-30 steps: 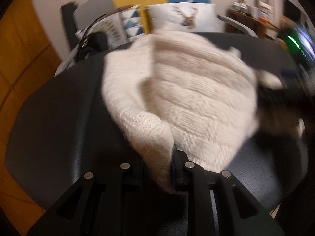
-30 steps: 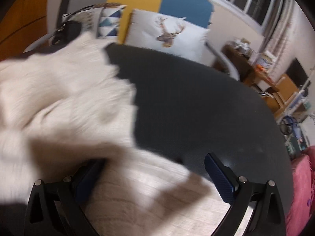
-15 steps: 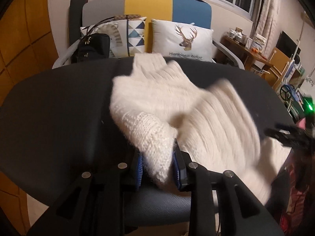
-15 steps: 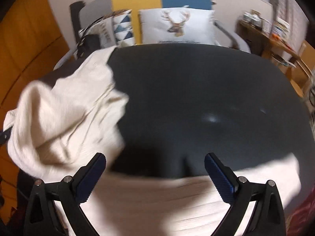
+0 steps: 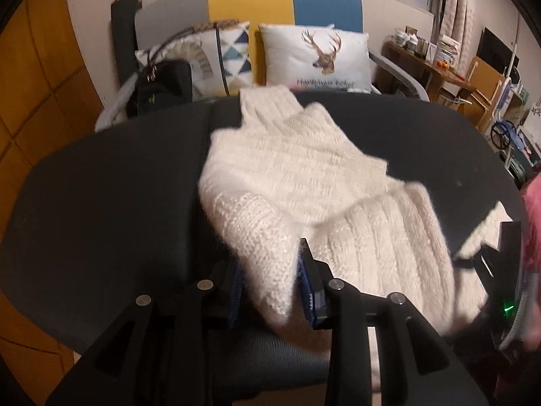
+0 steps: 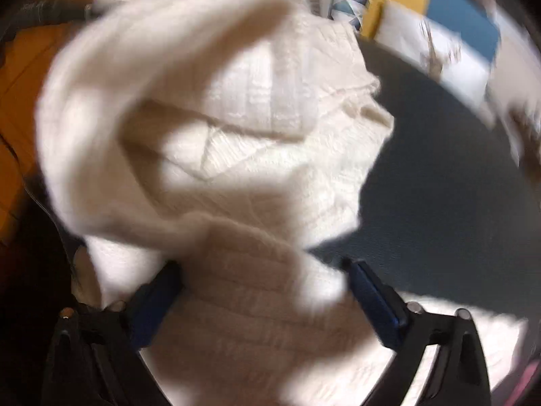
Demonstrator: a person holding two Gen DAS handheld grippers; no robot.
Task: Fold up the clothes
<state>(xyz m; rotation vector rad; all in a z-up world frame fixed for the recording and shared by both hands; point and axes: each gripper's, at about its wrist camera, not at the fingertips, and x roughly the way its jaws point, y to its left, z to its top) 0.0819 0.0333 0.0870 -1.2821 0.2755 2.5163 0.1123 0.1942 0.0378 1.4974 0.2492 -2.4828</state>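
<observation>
Left wrist view: the left tongs [image 5: 270, 280] at lower centre are clamped on a fold of the cream knit sweater [image 5: 304, 182], which lies across the middle of the dark bench [image 5: 101, 196]. A deer cushion [image 5: 318, 55] sits at upper centre.

Right wrist view, blurred: the right tongs [image 6: 263, 301] stand apart, with sweater fabric [image 6: 216, 128] bunched between and above them.
</observation>
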